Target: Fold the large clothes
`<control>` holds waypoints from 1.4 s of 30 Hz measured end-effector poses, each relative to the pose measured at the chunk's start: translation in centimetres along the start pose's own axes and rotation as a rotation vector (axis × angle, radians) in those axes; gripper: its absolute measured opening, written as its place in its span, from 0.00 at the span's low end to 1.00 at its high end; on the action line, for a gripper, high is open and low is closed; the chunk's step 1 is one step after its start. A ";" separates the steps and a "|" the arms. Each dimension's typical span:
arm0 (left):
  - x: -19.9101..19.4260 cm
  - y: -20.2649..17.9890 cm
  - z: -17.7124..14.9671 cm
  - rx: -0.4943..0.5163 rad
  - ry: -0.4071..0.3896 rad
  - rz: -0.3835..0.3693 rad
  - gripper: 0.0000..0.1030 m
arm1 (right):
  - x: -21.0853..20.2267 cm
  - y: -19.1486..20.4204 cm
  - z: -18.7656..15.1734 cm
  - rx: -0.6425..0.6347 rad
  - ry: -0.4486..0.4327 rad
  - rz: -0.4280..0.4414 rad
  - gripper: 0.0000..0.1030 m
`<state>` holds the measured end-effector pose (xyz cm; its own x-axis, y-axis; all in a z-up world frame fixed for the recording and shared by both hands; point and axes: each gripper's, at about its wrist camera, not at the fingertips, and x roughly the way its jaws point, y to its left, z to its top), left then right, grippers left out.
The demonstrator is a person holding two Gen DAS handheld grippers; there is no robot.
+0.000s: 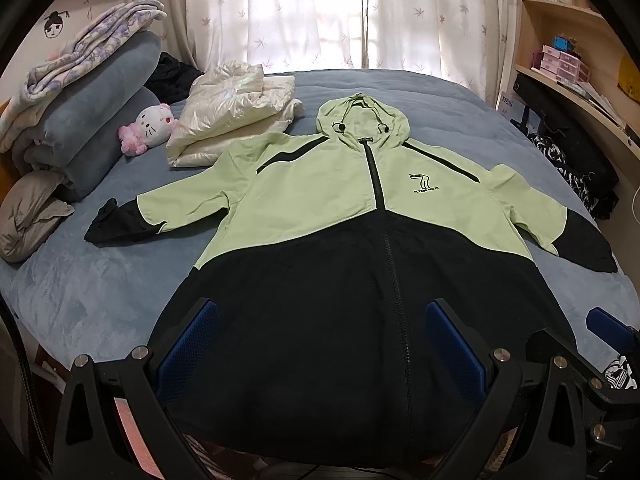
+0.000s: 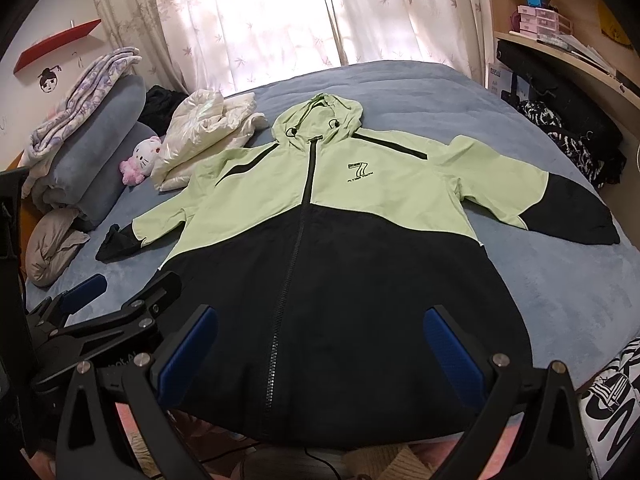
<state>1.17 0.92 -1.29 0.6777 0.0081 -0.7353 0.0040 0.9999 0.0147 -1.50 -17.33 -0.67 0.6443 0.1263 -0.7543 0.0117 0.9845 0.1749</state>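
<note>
A hooded zip jacket [image 1: 320, 184], light green on top and black below, lies spread flat and face up on the blue bed, sleeves out to both sides; it also shows in the right wrist view [image 2: 320, 208]. My left gripper [image 1: 320, 320] is open and empty, hovering over the jacket's black hem, left of the zipper. My right gripper [image 2: 320, 328] is open and empty over the hem, right of the zipper. The right gripper's fingers [image 1: 604, 324] show at the left view's right edge, and the left gripper's fingers [image 2: 86, 288] at the right view's left edge.
A folded cream jacket [image 1: 236, 112] lies beyond the left sleeve. A pink-and-white plush [image 1: 150, 126], stacked blue and floral bedding [image 1: 92, 92] and a grey pillow [image 1: 28, 216] sit at the left. Dark clothes [image 1: 576, 168] and shelves [image 1: 568, 28] stand on the right.
</note>
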 end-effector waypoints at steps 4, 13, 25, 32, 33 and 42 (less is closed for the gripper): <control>0.0 0.0 0.0 0.000 0.003 0.002 0.99 | 0.1 0.0 0.0 0.000 0.003 0.000 1.00; 0.5 -0.1 0.0 0.009 0.017 0.011 0.99 | 0.7 -0.5 -0.1 0.022 0.029 0.024 1.00; 0.7 -0.8 0.1 0.030 0.023 0.027 0.99 | 1.1 -1.0 -0.3 0.036 0.038 0.036 1.00; 0.6 -1.7 0.5 0.059 0.015 0.035 0.99 | 1.2 -1.7 -0.2 0.051 0.035 0.044 1.00; 0.6 -2.0 0.7 0.065 0.011 0.035 0.99 | 1.2 -1.8 -0.1 0.052 0.030 0.044 1.00; -1.2 -5.2 5.1 0.155 -0.094 0.019 0.99 | -0.9 -3.9 3.5 0.019 -0.125 -0.058 1.00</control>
<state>4.09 -4.36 2.94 0.7447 0.0181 -0.6672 0.0991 0.9856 0.1374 0.56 -21.75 1.56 0.7321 0.0518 -0.6793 0.0659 0.9870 0.1463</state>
